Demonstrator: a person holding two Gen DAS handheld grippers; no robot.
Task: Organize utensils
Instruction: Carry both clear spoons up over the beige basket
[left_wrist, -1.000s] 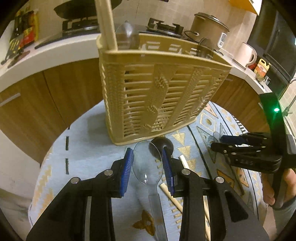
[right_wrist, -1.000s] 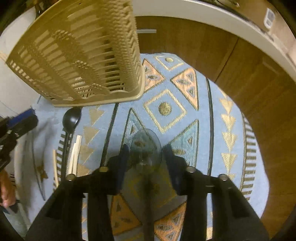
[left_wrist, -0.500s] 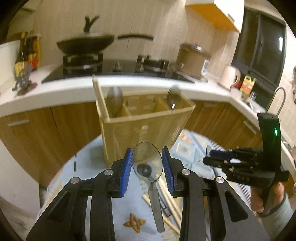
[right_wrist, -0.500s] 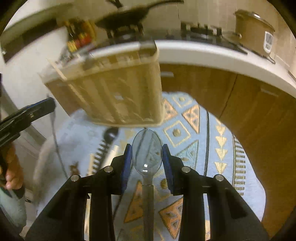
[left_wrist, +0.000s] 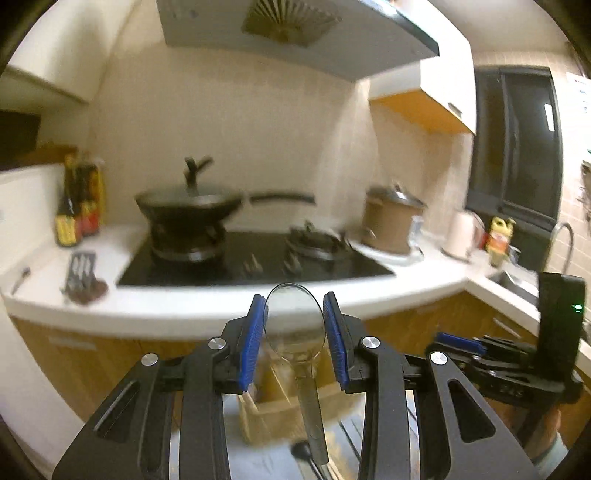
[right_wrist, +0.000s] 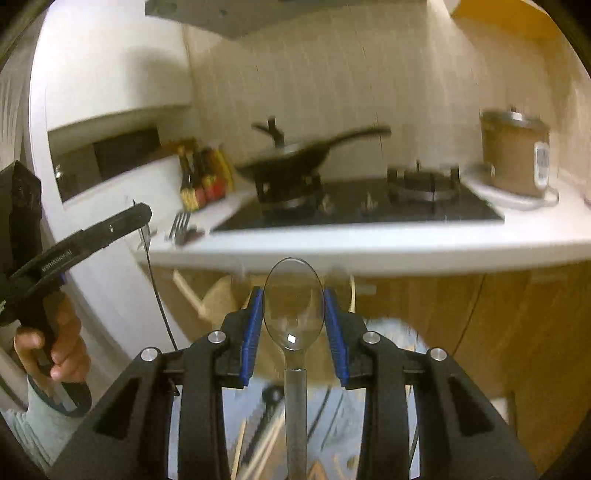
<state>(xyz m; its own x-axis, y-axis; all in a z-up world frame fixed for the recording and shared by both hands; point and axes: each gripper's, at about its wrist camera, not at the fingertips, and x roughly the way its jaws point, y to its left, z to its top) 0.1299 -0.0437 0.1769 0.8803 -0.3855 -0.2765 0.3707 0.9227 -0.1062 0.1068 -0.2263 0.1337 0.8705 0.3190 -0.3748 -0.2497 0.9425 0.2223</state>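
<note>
- left wrist view: our left gripper (left_wrist: 294, 341) is clamped on a clear plastic spoon (left_wrist: 295, 325), its blue pads (left_wrist: 252, 345) pressing the bowl's edges and the handle trailing back toward us. the beige utensil basket (left_wrist: 280, 413) sits low and blurred behind the jaws on the patterned cloth, with a dark spoon (left_wrist: 301, 450) lying beside it. we judge the step to be carrying the spoon above the basket; keep the squeeze steady, since the bowl is slick.
- right wrist view: our right gripper (right_wrist: 293, 326) grips a second clear spoon (right_wrist: 294, 314) the same way. the basket (right_wrist: 221, 299) shows only in part behind the pads, with chopsticks (right_wrist: 266, 439) on the cloth below. the left-hand tool (right_wrist: 77, 240) is close, so we'd lower one spoon at a time, handle first.
</note>
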